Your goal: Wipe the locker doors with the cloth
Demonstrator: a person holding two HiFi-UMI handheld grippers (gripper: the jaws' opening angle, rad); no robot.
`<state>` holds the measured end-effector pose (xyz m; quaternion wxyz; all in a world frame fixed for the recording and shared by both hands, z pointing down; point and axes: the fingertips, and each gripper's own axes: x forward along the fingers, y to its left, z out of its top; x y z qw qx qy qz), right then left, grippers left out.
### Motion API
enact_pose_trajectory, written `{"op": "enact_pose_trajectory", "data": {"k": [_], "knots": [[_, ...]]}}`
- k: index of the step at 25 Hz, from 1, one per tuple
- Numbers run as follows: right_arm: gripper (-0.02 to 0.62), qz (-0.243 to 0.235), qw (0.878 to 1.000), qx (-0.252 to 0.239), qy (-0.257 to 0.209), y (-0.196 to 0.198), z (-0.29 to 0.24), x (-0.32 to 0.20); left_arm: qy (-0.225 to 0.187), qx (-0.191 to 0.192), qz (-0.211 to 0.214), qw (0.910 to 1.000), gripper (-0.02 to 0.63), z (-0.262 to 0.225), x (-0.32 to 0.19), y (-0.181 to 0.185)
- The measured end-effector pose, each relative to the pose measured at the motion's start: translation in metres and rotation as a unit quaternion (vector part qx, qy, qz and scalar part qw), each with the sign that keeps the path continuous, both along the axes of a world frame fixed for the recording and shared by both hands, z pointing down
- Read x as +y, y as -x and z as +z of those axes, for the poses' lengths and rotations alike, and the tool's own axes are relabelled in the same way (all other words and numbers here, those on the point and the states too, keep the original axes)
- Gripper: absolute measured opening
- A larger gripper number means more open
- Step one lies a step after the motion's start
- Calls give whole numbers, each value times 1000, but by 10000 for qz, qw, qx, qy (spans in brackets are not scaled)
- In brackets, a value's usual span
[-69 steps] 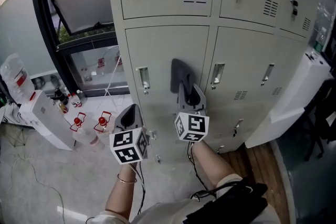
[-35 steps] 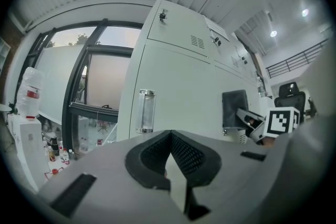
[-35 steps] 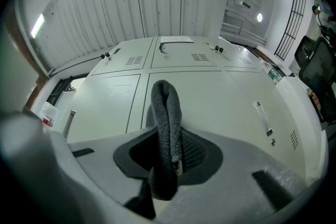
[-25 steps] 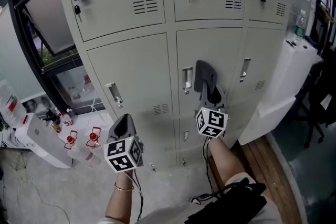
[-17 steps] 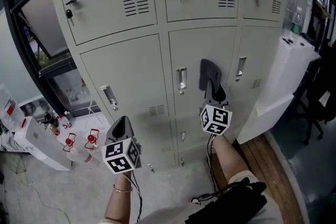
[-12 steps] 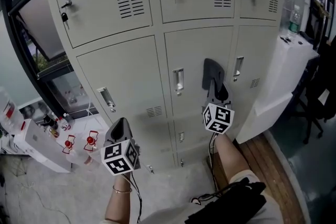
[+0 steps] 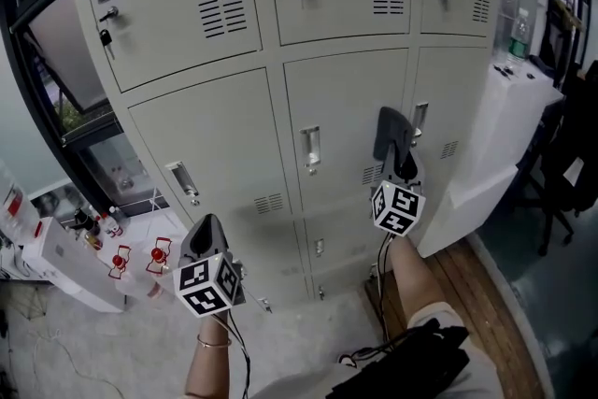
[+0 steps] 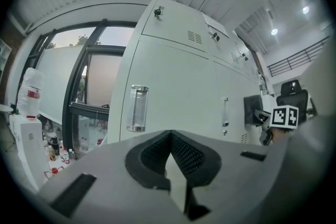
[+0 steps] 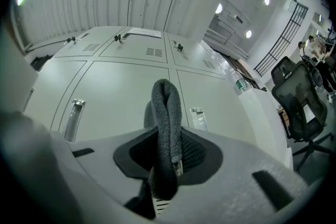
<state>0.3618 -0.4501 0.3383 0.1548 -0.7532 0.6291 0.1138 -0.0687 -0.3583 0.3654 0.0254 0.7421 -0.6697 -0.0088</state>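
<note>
Though thick, fuzzy grey cloth (image 9: 167,113), doubled.

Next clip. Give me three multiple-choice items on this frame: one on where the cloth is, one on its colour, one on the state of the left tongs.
1. Where is the cloth?
A. On the floor
B. In front of a middle-row locker door
C. Over a top vent

2. What colour is the cloth?
A. Dark grey
B. Red
C. White

3. The left tongs are:
A. Shut on the cloth
B. Wide open
C. Shut and empty

Key:
1 B: the head view shows the cloth raised at that door's right edge.
2 A: the head view and the right gripper view both show it dark grey.
3 C: in the left gripper view the pads meet with nothing between them. The right tongs are the ones gripping the cloth.
</note>
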Motion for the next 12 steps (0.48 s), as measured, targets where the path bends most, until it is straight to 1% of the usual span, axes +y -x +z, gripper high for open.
{"op": "enact_pose_trajectory", "data": {"k": [7,12], "knots": [[78,272,9996,-84,65,-28,0,-1,9,-27,19,10000,3,1,-2,-2],[78,321,9994,-45,72,-35,-1,1,0,0,-13,10000,3,2,-3,1]]}}
